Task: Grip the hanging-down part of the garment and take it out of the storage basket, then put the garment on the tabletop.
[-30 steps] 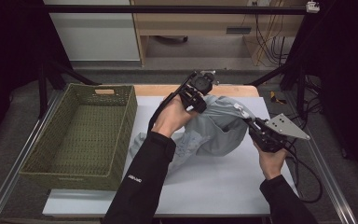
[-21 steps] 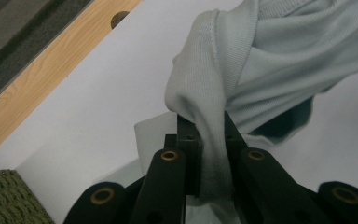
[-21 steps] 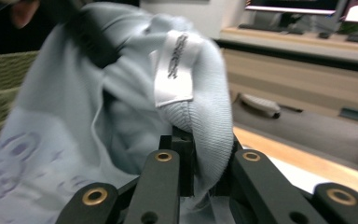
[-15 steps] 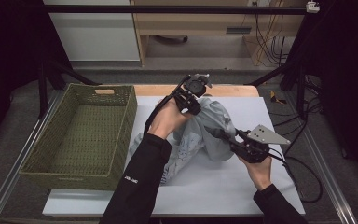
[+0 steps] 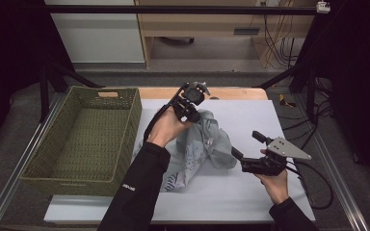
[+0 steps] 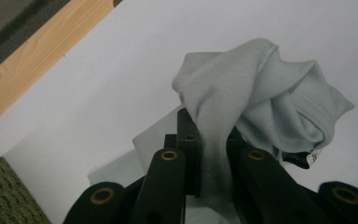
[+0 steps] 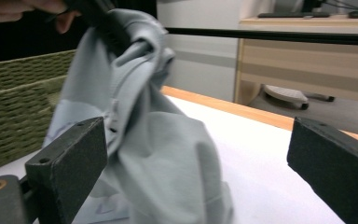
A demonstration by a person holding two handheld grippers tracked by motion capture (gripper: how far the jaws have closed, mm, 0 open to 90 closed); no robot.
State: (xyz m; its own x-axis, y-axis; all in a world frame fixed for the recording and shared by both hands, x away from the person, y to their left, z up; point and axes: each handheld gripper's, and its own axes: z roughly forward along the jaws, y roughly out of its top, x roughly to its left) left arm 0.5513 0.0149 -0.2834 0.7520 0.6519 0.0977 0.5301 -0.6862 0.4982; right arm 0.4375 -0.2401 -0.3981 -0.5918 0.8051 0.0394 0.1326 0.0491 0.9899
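A crumpled pale grey garment (image 5: 203, 144) hangs from my left gripper (image 5: 191, 102), which is shut on a bunched fold and raised over the far middle of the white table (image 5: 250, 115). The garment's lower part lies on the table. In the left gripper view the cloth (image 6: 261, 93) is pinched between the black jaws of the left gripper (image 6: 209, 140). My right gripper (image 5: 245, 144) stands open just right of the garment, holding nothing. In the right gripper view, the right gripper (image 7: 196, 144) has its jaws wide apart and the hanging garment (image 7: 168, 158) lies between and beyond them.
A green woven basket (image 5: 125, 120) with nothing in it stands along the table's left side, also seen as the basket (image 7: 14, 93) in the right gripper view. A wooden strip (image 5: 231, 93) edges the far side. Cables (image 5: 313, 187) trail at the right.
My right gripper has let go of the garment, opened, and dropped toward the near right. The cloth, stretched between both grippers before, now hangs bunched from the left gripper alone.
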